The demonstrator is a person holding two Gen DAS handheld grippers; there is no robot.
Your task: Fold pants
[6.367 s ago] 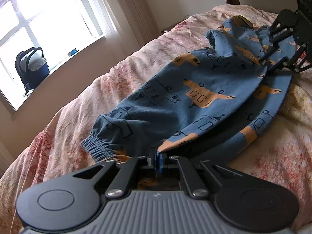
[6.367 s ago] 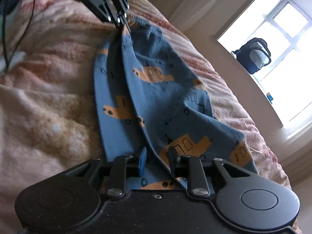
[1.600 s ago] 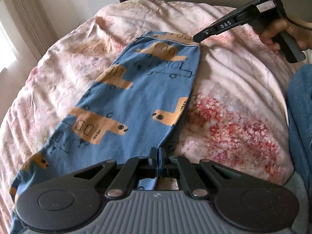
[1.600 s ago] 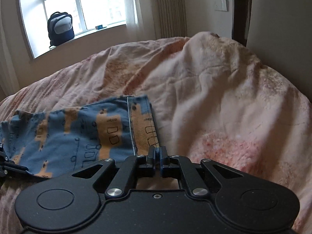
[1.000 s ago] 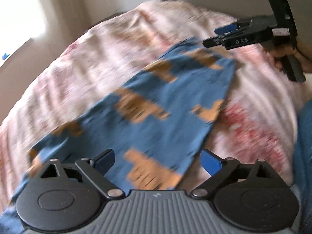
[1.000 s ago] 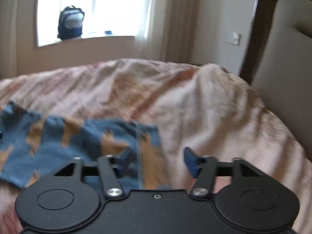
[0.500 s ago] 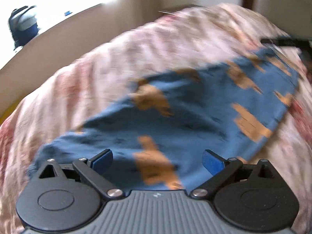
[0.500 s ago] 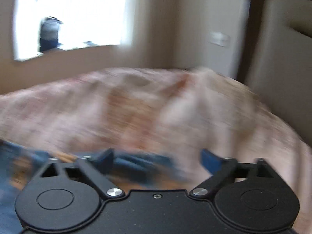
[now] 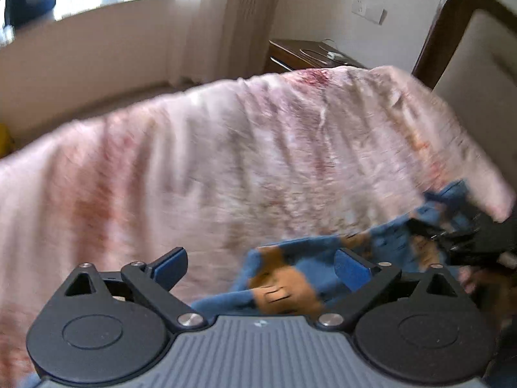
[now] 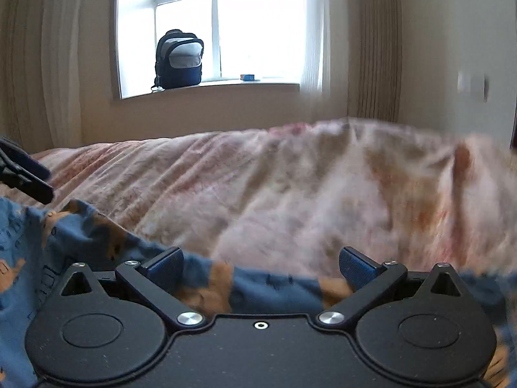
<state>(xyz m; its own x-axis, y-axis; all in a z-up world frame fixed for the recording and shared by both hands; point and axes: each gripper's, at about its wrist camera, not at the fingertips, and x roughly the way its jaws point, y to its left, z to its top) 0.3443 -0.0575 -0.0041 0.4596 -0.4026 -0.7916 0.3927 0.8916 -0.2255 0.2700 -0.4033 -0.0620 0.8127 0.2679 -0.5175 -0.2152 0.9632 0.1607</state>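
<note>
The blue pants (image 9: 284,279) with orange prints lie rumpled on the pink quilt (image 9: 226,161), low and right in the blurred left wrist view. My left gripper (image 9: 261,265) is open wide, its right finger over the pants' near edge and nothing pressed between the pads. My right gripper (image 9: 478,239) shows at the pants' far right end. In the right wrist view the pants (image 10: 74,242) spread across the bottom and left. The right gripper (image 10: 260,265) stands open just above their edge without gripping. The left gripper (image 10: 22,174) juts in at the left edge.
A padded headboard with a dark wood frame (image 9: 452,32) stands at the right, with a nightstand (image 9: 310,55) beside it. A dark backpack (image 10: 179,59) and a small blue item (image 10: 248,77) sit on the windowsill. Curtains (image 10: 371,48) hang beside the window.
Both grippers have let go of the pants and opened wide. The left view has swung off the spread pants, which now sit crumpled at its lower right. The right gripper has dropped close over the fabric.
</note>
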